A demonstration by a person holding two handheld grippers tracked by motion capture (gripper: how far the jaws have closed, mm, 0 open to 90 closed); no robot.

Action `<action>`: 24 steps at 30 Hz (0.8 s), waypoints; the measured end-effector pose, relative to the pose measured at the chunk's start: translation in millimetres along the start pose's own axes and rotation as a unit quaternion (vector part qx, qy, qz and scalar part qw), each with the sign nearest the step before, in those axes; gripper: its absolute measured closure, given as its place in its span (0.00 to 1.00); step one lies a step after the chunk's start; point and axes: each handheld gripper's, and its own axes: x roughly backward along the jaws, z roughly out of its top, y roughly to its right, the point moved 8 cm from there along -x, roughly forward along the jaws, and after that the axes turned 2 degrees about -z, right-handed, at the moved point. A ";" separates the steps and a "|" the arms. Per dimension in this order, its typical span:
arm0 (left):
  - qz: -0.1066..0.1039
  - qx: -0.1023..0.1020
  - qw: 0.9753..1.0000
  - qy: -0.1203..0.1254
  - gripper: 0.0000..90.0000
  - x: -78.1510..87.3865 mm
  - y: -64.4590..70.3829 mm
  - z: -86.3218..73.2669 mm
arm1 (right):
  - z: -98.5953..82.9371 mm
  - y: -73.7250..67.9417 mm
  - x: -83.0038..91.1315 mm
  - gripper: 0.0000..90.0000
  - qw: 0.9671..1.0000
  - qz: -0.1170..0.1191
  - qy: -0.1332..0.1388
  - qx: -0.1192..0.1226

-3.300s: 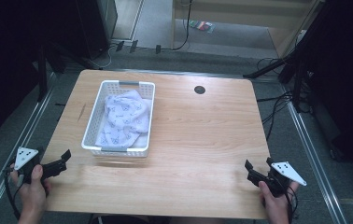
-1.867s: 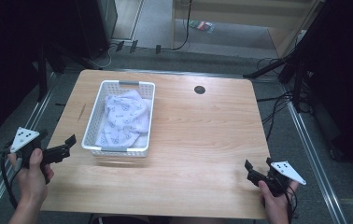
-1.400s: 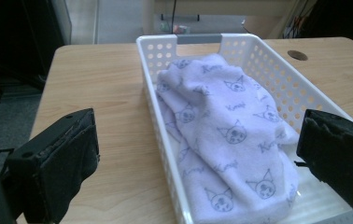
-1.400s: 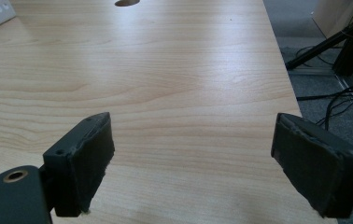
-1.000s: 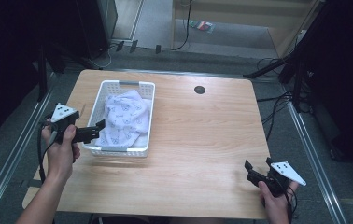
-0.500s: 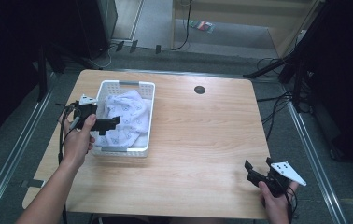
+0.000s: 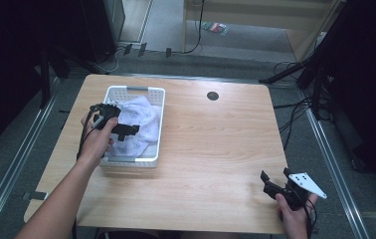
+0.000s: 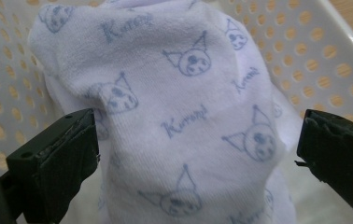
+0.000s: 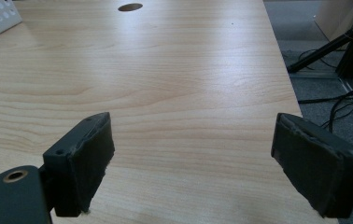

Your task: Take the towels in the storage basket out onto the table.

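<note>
Now left gripper (image 7: 126,130) over basket (image 7: 159,124), fingers spread around cloth (image 8: 184,116); right gripper (image 7: 271,185) spread, near worktop (image 7: 216,149) corner.

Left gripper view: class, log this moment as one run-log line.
left gripper: open, jaws astride printed cloth | cloth: in white basket | right gripper: open, over table

left gripper (image 7: 126,130) | moved from table's near-left edge to over basket (image 7: 158,117) | jaws straddle cloth (image 8: 184,116)
</note>
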 end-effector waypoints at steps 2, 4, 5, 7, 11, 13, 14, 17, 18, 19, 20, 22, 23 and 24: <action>0.002 0.004 1.000 -0.008 0.00 -6.3 -1.3 0.6 | 0.0 0.0 0.1 0.15 1.000 0.000 0.000 0.000; 0.009 0.014 1.000 -0.015 0.00 -14.9 -3.6 0.9 | 0.1 0.1 0.3 0.15 1.000 0.001 0.001 0.000; 0.009 0.014 1.000 -0.015 0.00 -14.9 -3.6 0.9 | 0.1 0.1 0.3 0.15 1.000 0.001 0.001 0.000; 0.012 0.019 1.000 -0.019 0.00 -19.9 -4.8 0.5 | 0.1 0.1 0.3 0.15 1.000 0.001 0.001 -0.001; 0.006 0.030 0.999 -0.039 0.00 -30.7 -5.4 -3.1 | 0.0 0.0 0.7 0.15 1.000 0.001 0.001 -0.001; 0.011 0.026 0.999 -0.044 0.00 -35.6 -5.7 -4.7 | 0.1 0.1 0.6 0.15 1.000 0.001 0.002 -0.002; 0.016 0.018 0.998 -0.051 0.00 -36.7 -6.0 -5.2 | 0.0 0.1 0.6 0.15 1.000 0.001 0.001 -0.002; 0.008 0.021 0.998 -0.059 0.00 -42.7 -0.6 -7.1 | 0.0 -0.2 0.7 0.15 1.000 0.001 0.001 -0.001; 0.008 0.014 0.997 -0.071 0.00 -45.6 0.8 -10.1 | 0.1 -0.3 0.6 0.15 1.000 0.001 0.002 0.000; 0.014 0.009 0.997 -0.082 0.00 -49.3 1.2 -13.2 | 0.1 -0.2 0.6 0.15 1.000 0.001 0.002 -0.001; 0.022 0.016 0.995 -0.098 0.00 -55.6 0.7 -18.2 | 0.0 -0.1 0.6 0.15 1.000 0.001 0.001 -0.001; 0.026 0.019 0.994 -0.101 0.00 -57.9 0.2 -19.5 | 0.0 -0.1 0.6 0.15 1.000 0.001 0.001 -0.001; 0.024 0.013 0.995 -0.098 0.00 -59.9 0.0 -20.5 | 0.0 -0.2 0.6 0.15 1.000 0.001 0.001 0.000; 0.024 0.013 0.995 -0.098 0.00 -59.9 0.0 -20.5 | 0.0 -0.2 0.6 0.15 1.000 0.001 0.001 0.000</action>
